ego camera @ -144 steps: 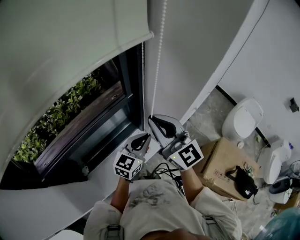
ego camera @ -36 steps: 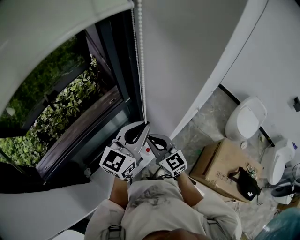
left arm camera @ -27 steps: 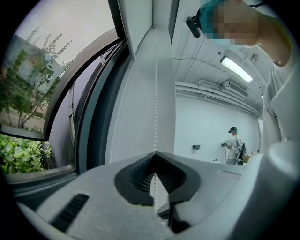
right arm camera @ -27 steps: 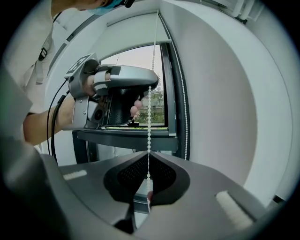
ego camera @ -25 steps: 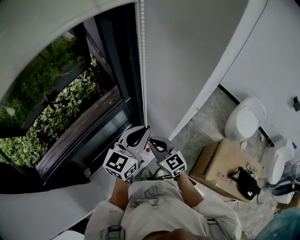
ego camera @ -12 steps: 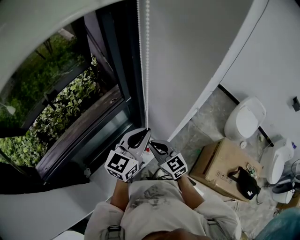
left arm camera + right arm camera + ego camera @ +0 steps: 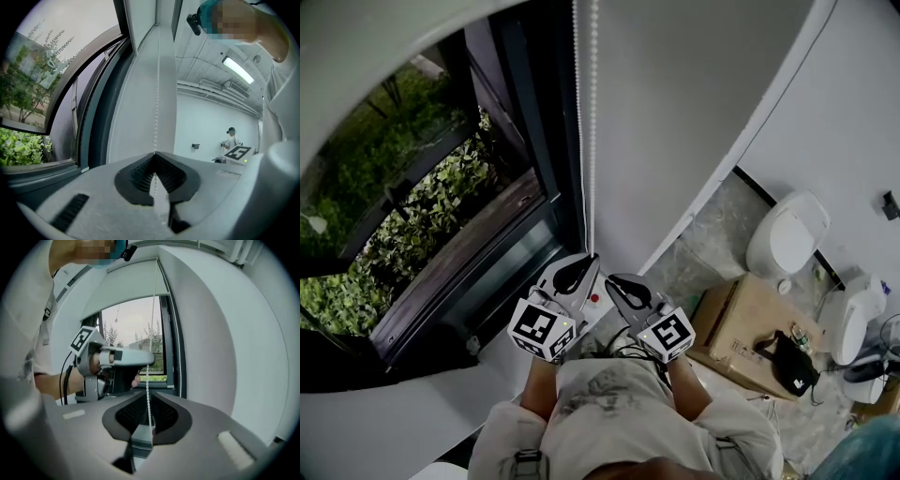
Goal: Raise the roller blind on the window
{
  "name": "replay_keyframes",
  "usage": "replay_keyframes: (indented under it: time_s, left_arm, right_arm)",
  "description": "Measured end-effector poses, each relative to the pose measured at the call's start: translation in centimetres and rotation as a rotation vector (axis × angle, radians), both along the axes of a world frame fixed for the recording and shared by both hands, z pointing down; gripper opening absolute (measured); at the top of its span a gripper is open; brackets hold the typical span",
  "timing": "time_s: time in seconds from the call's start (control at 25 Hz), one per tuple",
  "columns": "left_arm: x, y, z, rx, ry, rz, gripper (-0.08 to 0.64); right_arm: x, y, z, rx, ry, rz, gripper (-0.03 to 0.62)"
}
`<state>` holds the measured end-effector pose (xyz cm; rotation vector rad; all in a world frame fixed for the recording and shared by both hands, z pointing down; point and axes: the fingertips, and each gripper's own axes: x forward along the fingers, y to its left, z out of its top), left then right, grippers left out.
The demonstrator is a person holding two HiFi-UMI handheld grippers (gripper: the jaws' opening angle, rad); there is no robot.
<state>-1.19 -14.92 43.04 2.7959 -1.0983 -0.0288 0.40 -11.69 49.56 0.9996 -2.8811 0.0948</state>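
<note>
The roller blind (image 7: 366, 56) is drawn high, and its lower edge (image 7: 126, 297) crosses the top of the window. The white bead chain (image 7: 593, 112) hangs down the window's right side. My left gripper (image 7: 592, 257) is shut on the bead chain (image 7: 157, 103), which runs straight up from its tips (image 7: 154, 154). My right gripper (image 7: 610, 279) sits just right of it and slightly lower. Its jaws (image 7: 148, 393) stand narrowly apart, with the bead chain (image 7: 151, 333) hanging loose between them. The left gripper (image 7: 151, 359) shows just beyond, pinching the same strand.
The dark window frame (image 7: 553, 178) and sill border green plants (image 7: 431, 225) outside. A white wall (image 7: 694, 112) is at the right. Below it on the floor are a toilet (image 7: 787, 239), a cardboard box (image 7: 750, 323) and a black bag (image 7: 792, 367). A person (image 7: 230, 138) stands far off.
Since the earliest frame the blind's edge has gone far up the window. In the last half second my right gripper shifted right and rose toward the camera; the left stayed on the chain.
</note>
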Motion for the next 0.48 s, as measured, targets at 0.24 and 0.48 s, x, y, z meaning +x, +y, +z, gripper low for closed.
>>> replay_keyframes:
  time_s: [0.24,0.48]
  left_arm:
    - [0.1,0.0,-0.1,0.001,-0.006,0.003,0.012]
    - [0.2,0.0,-0.1,0.004,-0.005,0.007,0.012]
  right_arm:
    - [0.1,-0.3,-6.0,0.108,-0.069,-0.015,0.051]
    - [-0.8,-1.2,-11.5,0.248,-0.109,-0.026,0.054]
